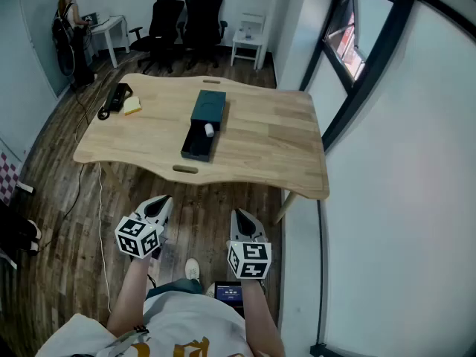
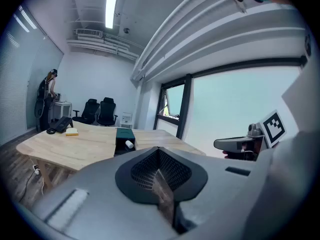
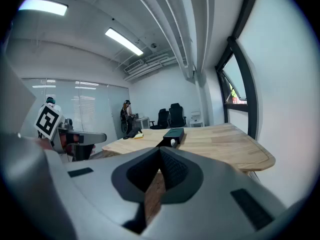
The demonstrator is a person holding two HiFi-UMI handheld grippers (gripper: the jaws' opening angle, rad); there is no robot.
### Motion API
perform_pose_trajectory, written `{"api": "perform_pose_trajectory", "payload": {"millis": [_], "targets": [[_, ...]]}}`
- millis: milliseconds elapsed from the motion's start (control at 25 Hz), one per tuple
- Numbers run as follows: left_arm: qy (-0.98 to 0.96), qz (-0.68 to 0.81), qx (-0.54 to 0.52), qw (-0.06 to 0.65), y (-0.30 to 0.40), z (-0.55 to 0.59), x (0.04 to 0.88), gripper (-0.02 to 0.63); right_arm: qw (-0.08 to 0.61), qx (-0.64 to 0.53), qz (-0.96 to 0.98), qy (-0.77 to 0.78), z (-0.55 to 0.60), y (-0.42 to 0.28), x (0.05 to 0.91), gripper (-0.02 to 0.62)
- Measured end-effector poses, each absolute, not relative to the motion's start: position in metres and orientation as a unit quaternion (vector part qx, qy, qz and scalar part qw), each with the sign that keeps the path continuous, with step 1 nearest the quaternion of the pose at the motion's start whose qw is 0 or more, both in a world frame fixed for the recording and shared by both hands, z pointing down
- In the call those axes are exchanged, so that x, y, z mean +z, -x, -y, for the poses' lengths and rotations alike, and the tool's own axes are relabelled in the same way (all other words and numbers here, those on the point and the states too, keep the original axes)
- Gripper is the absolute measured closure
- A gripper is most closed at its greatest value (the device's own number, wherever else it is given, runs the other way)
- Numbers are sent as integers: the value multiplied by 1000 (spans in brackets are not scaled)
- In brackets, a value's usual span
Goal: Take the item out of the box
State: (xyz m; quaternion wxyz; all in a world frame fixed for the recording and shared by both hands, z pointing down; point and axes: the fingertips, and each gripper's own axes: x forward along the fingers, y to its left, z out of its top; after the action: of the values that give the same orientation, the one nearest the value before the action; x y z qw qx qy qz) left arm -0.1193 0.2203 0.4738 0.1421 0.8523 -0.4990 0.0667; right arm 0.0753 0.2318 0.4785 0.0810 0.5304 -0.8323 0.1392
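Note:
A dark teal box [image 1: 207,108] lies in the middle of the wooden table [image 1: 275,140], its black drawer [image 1: 198,144] slid out toward me. A small white cylindrical item [image 1: 209,130] rests in the drawer. Both grippers hang in front of the table's near edge, well short of the box. My left gripper [image 1: 161,203] is shut with nothing in it, and so is my right gripper [image 1: 241,217]. The left gripper view shows the box [image 2: 124,134] and the item [image 2: 129,144] beyond its closed jaws [image 2: 159,151]. The right gripper view shows the box [image 3: 174,132] far ahead of its jaws [image 3: 160,151].
A black desk phone [image 1: 115,99] and a yellow pad [image 1: 132,105] sit at the table's far left. A cable [image 1: 100,199] hangs off the left edge. Black office chairs [image 1: 184,17], a white side table [image 1: 248,39] and a person [image 1: 69,17] are behind. A window wall [image 1: 357,73] runs along the right.

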Motion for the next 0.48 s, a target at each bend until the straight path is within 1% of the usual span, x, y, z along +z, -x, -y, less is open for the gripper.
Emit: {"api": "perform_pose_trajectory", "payload": {"millis": [320, 480], "targets": [[-847, 507, 67, 144, 120, -219, 479, 605, 84, 135, 837, -523, -231, -75, 483, 589], [-848, 506, 70, 142, 116, -216, 480, 604, 64, 151, 842, -513, -227, -77, 482, 589]]}}
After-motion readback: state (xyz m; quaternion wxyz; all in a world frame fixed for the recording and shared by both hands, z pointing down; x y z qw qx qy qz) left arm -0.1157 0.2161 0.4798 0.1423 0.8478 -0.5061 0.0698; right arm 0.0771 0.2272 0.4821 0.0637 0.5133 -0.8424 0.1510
